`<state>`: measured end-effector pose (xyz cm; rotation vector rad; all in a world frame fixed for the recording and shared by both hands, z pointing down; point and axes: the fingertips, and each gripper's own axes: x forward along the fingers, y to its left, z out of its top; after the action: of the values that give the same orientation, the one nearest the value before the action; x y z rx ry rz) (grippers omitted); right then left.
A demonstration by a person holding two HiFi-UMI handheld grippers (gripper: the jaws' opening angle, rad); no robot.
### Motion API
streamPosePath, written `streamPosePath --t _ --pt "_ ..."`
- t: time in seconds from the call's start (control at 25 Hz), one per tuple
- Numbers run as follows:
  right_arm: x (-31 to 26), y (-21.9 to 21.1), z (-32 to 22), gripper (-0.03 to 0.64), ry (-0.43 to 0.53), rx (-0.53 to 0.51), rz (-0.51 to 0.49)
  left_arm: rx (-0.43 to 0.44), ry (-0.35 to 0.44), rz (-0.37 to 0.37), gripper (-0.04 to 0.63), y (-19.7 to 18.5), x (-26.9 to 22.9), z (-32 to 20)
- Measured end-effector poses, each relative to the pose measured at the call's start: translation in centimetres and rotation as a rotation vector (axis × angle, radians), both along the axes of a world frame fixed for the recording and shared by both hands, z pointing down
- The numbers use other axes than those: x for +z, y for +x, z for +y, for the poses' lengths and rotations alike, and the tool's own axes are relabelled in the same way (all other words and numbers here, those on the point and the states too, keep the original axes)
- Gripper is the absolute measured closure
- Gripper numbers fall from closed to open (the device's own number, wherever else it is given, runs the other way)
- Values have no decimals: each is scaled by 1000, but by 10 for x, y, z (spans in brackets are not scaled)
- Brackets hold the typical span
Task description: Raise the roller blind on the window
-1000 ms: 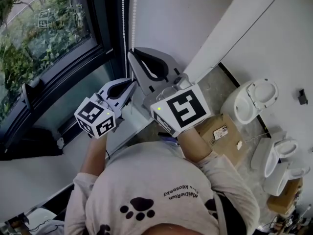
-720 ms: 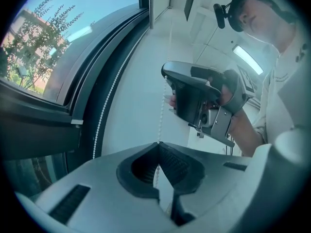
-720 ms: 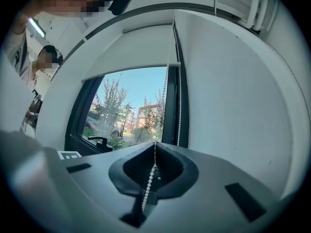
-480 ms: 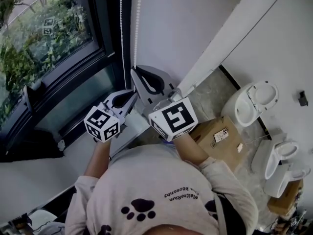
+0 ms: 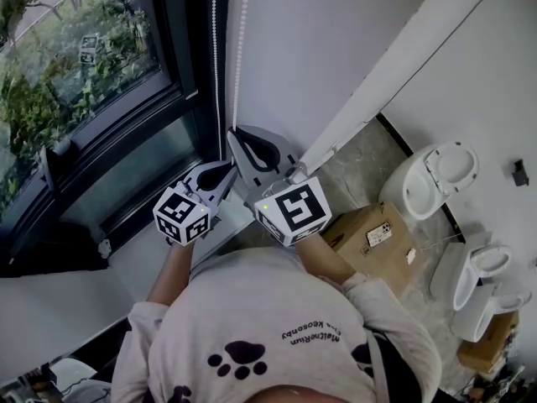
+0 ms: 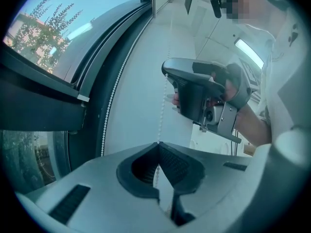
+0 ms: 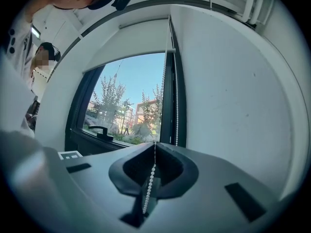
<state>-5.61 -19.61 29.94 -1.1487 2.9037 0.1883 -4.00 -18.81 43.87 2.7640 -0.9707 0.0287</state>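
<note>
A white bead chain (image 5: pixel 238 57) hangs in two strands beside the dark window frame (image 5: pixel 180 74). Both grippers are shut on the same strand, the one nearer the wall. My right gripper (image 5: pixel 237 134) pinches it higher up, and the beads run between its closed jaws (image 7: pixel 154 142). My left gripper (image 5: pixel 225 168) clamps the chain just below (image 6: pixel 158 143), looking up at the right gripper (image 6: pixel 204 98). The other strand (image 6: pixel 114 96) hangs free along the frame. The white roller blind (image 7: pixel 121 47) covers the upper part of the window; trees and sky show below it.
A white wall (image 5: pixel 319 40) stands right of the chain. White toilets (image 5: pixel 436 170) and a cardboard box (image 5: pixel 369 229) sit on the floor at the right. A window handle (image 7: pixel 99 130) sticks out from the frame on the left.
Both grippers have sunk along the chain's line, still shut on the same strand, the right one staying just above the left.
</note>
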Motion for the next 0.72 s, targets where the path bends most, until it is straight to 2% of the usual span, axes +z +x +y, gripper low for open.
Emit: streamPosePath --t 0.44,0.72 --pt "31 0 -1 605 -46 13 23 -15 -36 -23 588 0 30 2" --pt "32 0 1 606 -44 17 27 0 -10 -36 586 -2 28 11"
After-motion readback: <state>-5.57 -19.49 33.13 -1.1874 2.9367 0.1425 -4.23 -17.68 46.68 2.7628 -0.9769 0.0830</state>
